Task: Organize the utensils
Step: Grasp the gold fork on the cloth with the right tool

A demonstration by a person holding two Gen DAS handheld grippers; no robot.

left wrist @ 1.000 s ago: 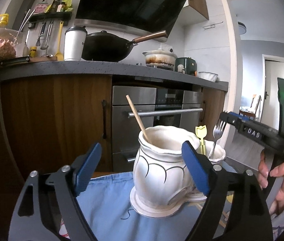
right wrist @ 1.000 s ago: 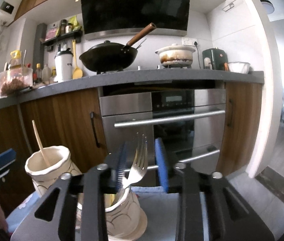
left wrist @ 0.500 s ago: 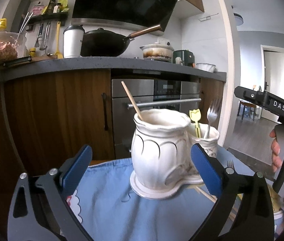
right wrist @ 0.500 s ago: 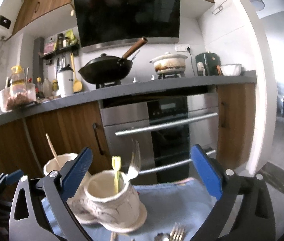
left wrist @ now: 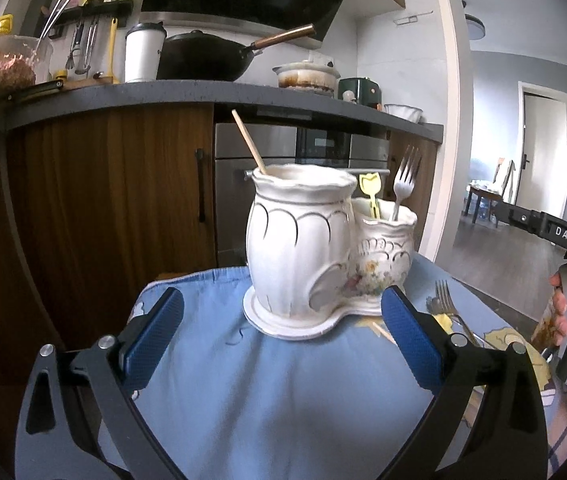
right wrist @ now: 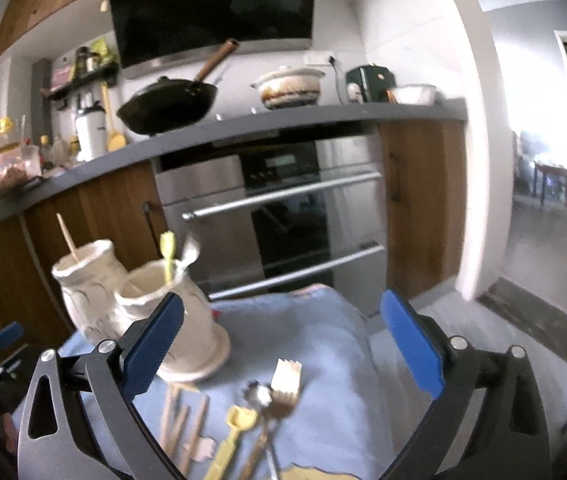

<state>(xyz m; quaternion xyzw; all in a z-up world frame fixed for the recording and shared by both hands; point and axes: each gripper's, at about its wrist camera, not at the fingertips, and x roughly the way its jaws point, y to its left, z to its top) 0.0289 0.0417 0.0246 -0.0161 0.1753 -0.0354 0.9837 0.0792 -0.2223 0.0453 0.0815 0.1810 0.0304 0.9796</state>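
Note:
A white ceramic double holder [left wrist: 299,248] stands on a blue cloth [left wrist: 243,380]. Its tall pot carries a wooden chopstick [left wrist: 248,142]. The small pot [left wrist: 383,264] holds a yellow utensil [left wrist: 370,192] and a silver fork [left wrist: 403,180]. My left gripper [left wrist: 282,298] is open just in front of the holder, touching nothing. My right gripper [right wrist: 282,302] is open and empty to the right of the holder [right wrist: 95,288]. Below it on the cloth lie a loose fork [right wrist: 286,372], a spoon [right wrist: 259,394], a yellow utensil [right wrist: 235,428] and wooden chopsticks [right wrist: 179,420].
Behind the cloth-covered table stand wooden cabinets [left wrist: 115,200] and a steel oven [right wrist: 283,220] under a grey counter [left wrist: 203,94] with a wok and pots. A hand [left wrist: 563,308] holds the right gripper's handle at the table's right edge. A doorway opens at far right.
The right gripper let go of the silver fork, which now stands in the small pot, then opened wide and drew back to the right. The left gripper opened wider and backed away from the tall pot.

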